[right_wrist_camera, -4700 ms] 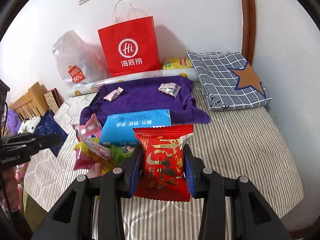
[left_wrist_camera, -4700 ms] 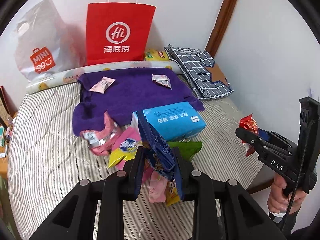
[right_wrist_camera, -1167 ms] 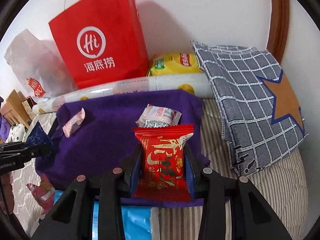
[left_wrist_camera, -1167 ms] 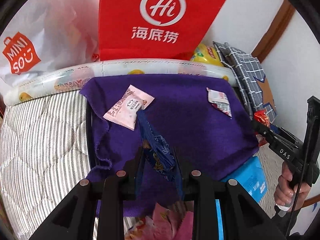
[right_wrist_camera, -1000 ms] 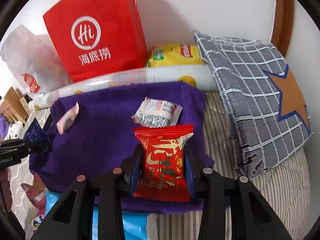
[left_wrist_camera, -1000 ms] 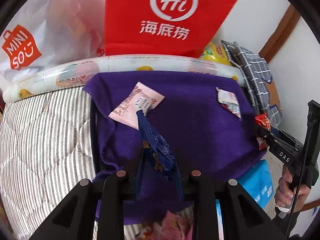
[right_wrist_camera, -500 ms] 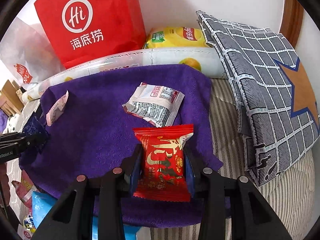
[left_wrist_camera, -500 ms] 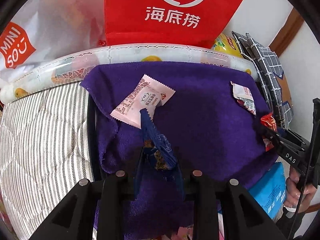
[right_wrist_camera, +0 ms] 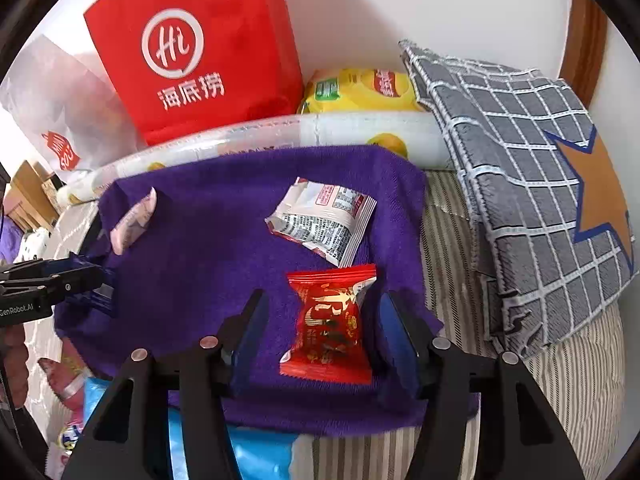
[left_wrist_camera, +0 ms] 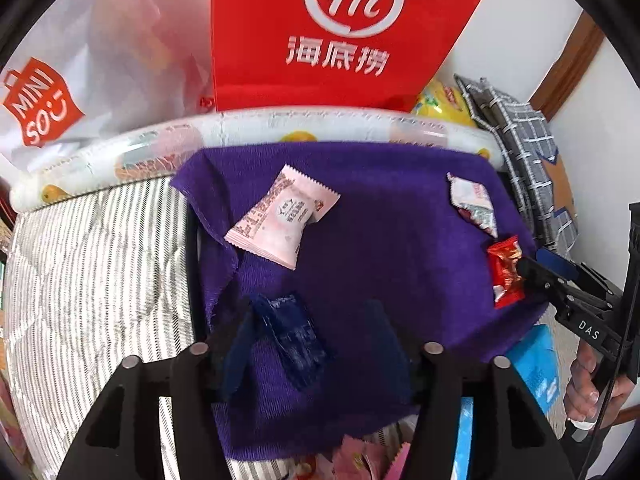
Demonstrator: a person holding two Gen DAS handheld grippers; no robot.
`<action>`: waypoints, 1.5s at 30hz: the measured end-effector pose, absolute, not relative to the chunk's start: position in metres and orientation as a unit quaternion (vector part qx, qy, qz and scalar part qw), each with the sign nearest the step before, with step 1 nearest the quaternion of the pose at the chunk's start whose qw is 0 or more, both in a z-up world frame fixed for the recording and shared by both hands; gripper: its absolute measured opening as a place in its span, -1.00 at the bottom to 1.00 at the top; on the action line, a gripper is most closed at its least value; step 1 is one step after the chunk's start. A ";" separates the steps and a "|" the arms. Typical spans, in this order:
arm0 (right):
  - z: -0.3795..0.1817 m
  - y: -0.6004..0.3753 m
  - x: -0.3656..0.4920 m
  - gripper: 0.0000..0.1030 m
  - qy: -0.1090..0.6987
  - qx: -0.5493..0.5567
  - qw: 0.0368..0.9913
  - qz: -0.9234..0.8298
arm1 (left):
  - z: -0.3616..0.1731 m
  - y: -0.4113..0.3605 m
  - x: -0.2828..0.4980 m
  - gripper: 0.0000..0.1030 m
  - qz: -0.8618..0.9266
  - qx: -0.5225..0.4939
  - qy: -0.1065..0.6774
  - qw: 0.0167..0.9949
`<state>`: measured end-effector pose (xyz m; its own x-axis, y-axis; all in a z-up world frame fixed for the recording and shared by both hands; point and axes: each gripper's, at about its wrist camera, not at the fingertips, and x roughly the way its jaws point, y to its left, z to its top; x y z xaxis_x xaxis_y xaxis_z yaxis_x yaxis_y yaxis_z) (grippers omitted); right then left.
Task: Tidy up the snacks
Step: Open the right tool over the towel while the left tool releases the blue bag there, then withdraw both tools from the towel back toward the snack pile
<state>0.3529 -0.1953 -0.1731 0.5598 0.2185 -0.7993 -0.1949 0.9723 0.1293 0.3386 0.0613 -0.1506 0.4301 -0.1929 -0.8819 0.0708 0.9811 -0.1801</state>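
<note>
A purple towel (left_wrist_camera: 384, 208) (right_wrist_camera: 208, 240) lies spread on the striped bed. My left gripper (left_wrist_camera: 312, 332) hangs over the towel's near left part, its jaws opening. A dark blue snack packet (left_wrist_camera: 294, 336), blurred, lies loose between them. My right gripper (right_wrist_camera: 323, 304) is over the towel's near right part, jaws also opening, and a red snack packet (right_wrist_camera: 332, 328) (left_wrist_camera: 506, 272) rests on the towel between the pads, touching neither. A pink packet (left_wrist_camera: 280, 216) (right_wrist_camera: 134, 220) and a white printed packet (right_wrist_camera: 324, 220) (left_wrist_camera: 474, 204) lie farther back on the towel.
Behind the towel lie a rolled printed sheet (right_wrist_camera: 280, 132), a red paper bag (left_wrist_camera: 340, 28), a white Miniso plastic bag (left_wrist_camera: 60, 80) and a yellow crisp bag (right_wrist_camera: 360, 88). A grey checked pillow (right_wrist_camera: 540, 180) is at the right. A light blue pack (right_wrist_camera: 256, 452) and pink snacks (left_wrist_camera: 360, 456) lie nearer.
Both grippers have opened: the blue packet has slipped out of the left one and the red packet out of the right one, both onto the purple towel.
</note>
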 end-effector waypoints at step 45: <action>-0.166 -0.167 0.146 0.53 0.448 0.020 0.878 0.168 | -0.086 0.099 0.158 0.34 -0.078 -0.079 0.448 0.887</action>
